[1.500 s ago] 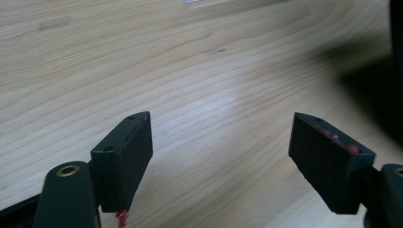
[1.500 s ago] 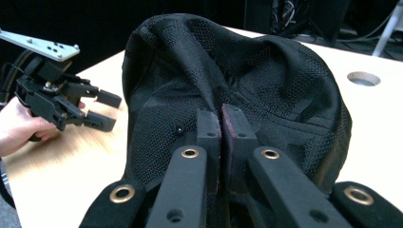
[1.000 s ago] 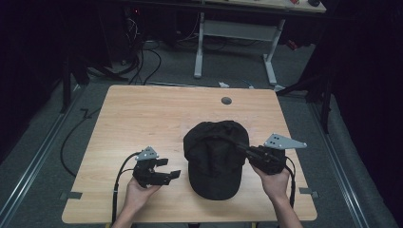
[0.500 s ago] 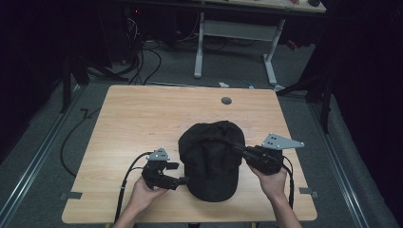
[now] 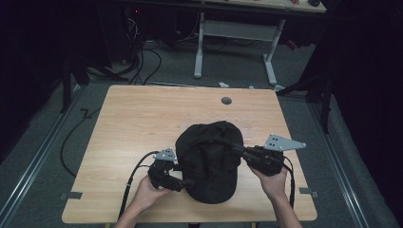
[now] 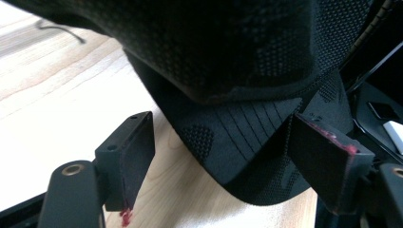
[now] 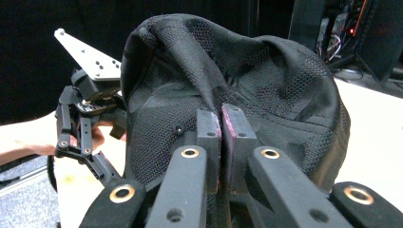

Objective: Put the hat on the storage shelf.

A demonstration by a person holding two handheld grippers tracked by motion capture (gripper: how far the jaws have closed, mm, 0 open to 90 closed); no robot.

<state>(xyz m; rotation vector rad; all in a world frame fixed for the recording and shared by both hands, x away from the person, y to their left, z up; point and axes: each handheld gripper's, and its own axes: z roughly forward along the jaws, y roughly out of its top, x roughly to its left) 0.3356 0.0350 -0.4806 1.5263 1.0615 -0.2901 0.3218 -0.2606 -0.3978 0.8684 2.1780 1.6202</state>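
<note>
Pinching a fold of the black cap point(image 5: 209, 159) on its right side, the right hand-held gripper point(image 5: 240, 151) has its jaws pressed together on the fabric; the right gripper view shows the two pads meeting with mesh caught between them. Cap sits on the desk point(image 5: 138, 118), near the front edge, brim toward the person. Left hand-held gripper point(image 5: 186, 182) is released, jaws spread either side of the brim edge, not yet closed on it. Compared with a second ago, the left hand-held gripper has moved rightward from clear of the cap to its brim. Cap has shifted slightly.
</note>
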